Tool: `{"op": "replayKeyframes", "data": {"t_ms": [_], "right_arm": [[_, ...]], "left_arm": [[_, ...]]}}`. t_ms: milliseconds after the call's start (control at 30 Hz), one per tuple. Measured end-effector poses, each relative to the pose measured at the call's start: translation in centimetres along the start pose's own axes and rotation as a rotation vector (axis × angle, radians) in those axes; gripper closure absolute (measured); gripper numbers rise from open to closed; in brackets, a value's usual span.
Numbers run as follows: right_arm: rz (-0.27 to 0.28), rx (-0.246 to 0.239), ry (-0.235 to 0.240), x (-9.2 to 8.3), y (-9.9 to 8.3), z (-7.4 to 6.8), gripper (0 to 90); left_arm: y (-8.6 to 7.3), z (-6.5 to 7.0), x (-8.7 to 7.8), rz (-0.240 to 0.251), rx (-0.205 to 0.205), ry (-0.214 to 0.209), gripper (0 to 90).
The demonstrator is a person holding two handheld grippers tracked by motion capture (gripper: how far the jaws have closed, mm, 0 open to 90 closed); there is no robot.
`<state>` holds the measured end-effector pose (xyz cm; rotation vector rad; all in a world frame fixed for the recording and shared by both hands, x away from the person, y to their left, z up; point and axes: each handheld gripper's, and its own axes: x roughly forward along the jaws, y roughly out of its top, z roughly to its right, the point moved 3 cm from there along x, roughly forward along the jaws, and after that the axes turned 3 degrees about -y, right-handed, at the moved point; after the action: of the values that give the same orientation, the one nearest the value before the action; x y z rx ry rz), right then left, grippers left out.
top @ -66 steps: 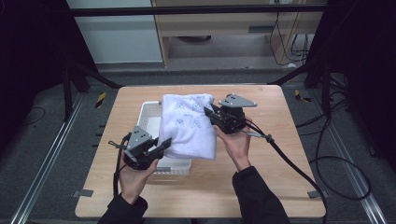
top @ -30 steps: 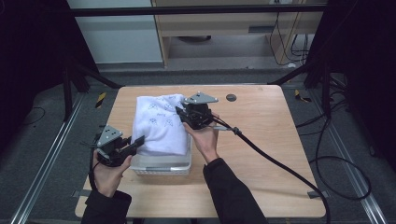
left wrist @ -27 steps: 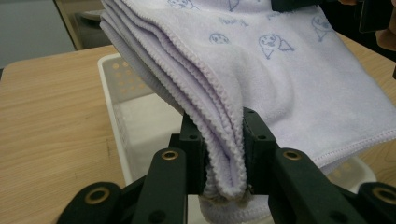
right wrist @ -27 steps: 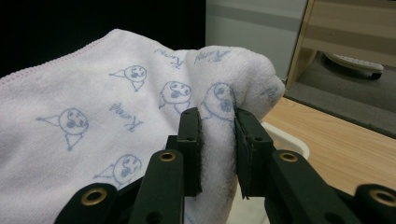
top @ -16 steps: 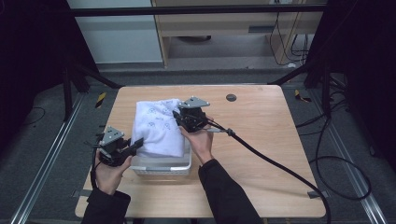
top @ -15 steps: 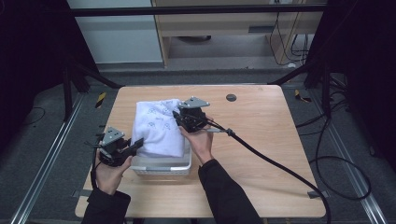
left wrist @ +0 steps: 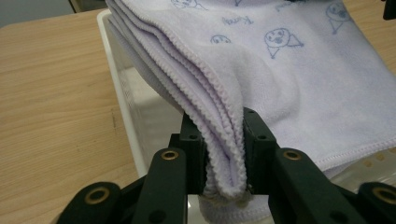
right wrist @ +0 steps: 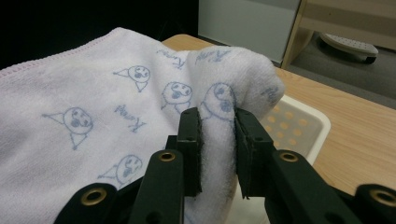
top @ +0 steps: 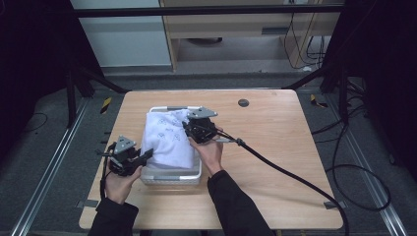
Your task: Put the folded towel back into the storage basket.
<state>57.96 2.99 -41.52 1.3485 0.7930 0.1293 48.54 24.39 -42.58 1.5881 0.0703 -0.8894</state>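
Both pairs of jaws are pinching the folded towel [top: 167,137]: the left gripper [left wrist: 223,186] clamps a stack of hemmed edges at the corner nearest the person, the right gripper [right wrist: 217,154] bites a rounded fold at the far side. Between them the towel hangs over the white basket [top: 172,175], sagging into it, the basket sitting left of centre on the wooden table [top: 275,147]. Looks like the lowering-in step. Next, I'd judge, both ends must sink together inside the basket's walls before either pair of jaws lets go.
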Motion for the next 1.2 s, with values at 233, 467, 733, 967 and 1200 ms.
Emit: {"op": "replayKeyframes", "data": {"t_ms": [233, 467, 733, 967, 1200], "right_arm": [[-0.015, 0.005, -0.005, 0.5, -0.7, 0.3, 73.9], [-0.03, 0.007, -0.006, 1.2, -1.3, 0.3, 73.8], [-0.053, 0.01, -0.01, 1.9, -2.0, 0.5, 73.4], [-0.065, 0.004, -0.018, 2.4, -2.3, 0.6, 72.6], [-0.087, -0.004, -0.018, 2.8, -2.7, 0.6, 68.2]], "left_arm": [[-0.4, 0.0, 0.8, -0.016, 0.009, 0.004, 72.5], [-0.7, -0.2, 1.4, -0.035, 0.01, 0.01, 72.4], [-1.1, -0.3, 2.2, -0.057, 0.005, 0.014, 72.3], [-1.3, -0.3, 2.8, -0.08, 0.009, 0.019, 71.8], [-1.5, -0.4, 3.1, -0.113, 0.0, 0.038, 66.2]]}}
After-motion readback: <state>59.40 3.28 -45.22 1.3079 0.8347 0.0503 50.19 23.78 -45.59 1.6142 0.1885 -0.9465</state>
